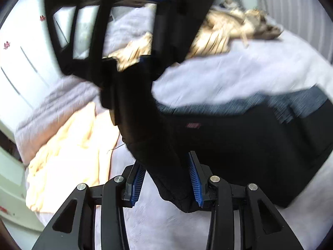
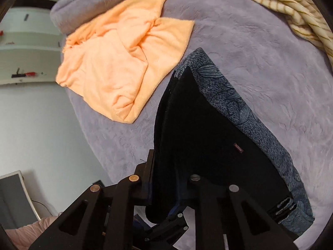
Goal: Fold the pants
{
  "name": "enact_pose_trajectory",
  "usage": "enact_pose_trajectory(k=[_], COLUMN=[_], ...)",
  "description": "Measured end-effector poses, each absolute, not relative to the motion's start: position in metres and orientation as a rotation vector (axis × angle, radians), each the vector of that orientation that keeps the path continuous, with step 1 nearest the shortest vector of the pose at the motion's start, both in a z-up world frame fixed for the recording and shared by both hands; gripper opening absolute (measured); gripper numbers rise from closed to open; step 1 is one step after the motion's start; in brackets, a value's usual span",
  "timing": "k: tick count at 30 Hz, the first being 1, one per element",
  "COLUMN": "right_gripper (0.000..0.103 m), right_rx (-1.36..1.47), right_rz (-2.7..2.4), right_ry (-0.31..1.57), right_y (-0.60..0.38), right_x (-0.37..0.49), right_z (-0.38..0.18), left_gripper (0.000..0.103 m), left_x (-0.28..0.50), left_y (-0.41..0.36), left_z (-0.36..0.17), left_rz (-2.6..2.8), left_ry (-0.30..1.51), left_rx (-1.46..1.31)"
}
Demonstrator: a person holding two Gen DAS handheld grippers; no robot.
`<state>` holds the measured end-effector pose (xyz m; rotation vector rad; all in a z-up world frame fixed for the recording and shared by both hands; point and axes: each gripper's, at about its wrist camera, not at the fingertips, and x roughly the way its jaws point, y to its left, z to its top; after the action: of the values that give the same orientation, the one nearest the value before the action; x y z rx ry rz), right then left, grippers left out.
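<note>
On the lilac blanket [image 2: 260, 66], both claws, left [image 1: 166, 179] and right [image 2: 166, 179], grip black pants [image 2: 204, 129]; their small label [image 2: 238, 148] is unreadable.

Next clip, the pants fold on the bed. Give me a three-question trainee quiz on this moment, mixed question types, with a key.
1. True or false: the left gripper has black pants fabric between its fingers.
2. Which garment lies directly under the black pants?
A. orange garment
B. blue patterned garment
C. striped cream fabric
3. Fill in: everything lies on a ______ blanket.

Key:
1. True
2. B
3. Lavender
</note>
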<state>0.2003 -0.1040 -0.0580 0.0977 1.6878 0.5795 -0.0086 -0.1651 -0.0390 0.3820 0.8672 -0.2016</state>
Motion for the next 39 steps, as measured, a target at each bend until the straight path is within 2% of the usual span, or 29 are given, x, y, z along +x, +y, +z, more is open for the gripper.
enact_pose_trajectory(k=[7,14,21,29,32,33,36,39], right_gripper=[0.018,0.018,0.018,0.017,0.018,0.019,0.021,0.029], right_rx=[0.440,0.636,0.783,0.906,0.948,0.961,0.937,0.833], right_rz=[0.565,0.441,0.267,0.132,0.104,0.103,0.069,0.002], right_ry=[1.455,1.278,1.243,1.321,1.338,1.336,1.342,1.366], right_y=[-0.235,-0.382,-0.500,-0.557,-0.564,-0.566,-0.565,-0.558], right_x=[0.158,0.082,0.005,-0.033,-0.043,-0.047,-0.049,-0.051], right_z=[0.022,0.048,-0.006,-0.108,-0.132,-0.133,-0.129,-0.112], left_gripper=[0.041,0.041,0.041,0.042,0.050,0.060,0.080,0.081], left_x=[-0.031,-0.059,-0.098,-0.120,-0.121,-0.120,-0.115,-0.104], left_y=[-0.237,-0.348,-0.446,-0.484,-0.482,-0.477,-0.462,-0.429], left_z=[0.024,0.028,-0.024,-0.078,-0.081,-0.076,-0.057,-0.040], left_rz=[-0.383,-0.604,-0.756,-0.773,-0.787,-0.794,-0.788,-0.761], left_ry=[0.756,0.727,0.797,0.875,0.909,0.933,0.953,0.990], left_rx=[0.381,0.489,0.607,0.742,0.744,0.730,0.659,0.586])
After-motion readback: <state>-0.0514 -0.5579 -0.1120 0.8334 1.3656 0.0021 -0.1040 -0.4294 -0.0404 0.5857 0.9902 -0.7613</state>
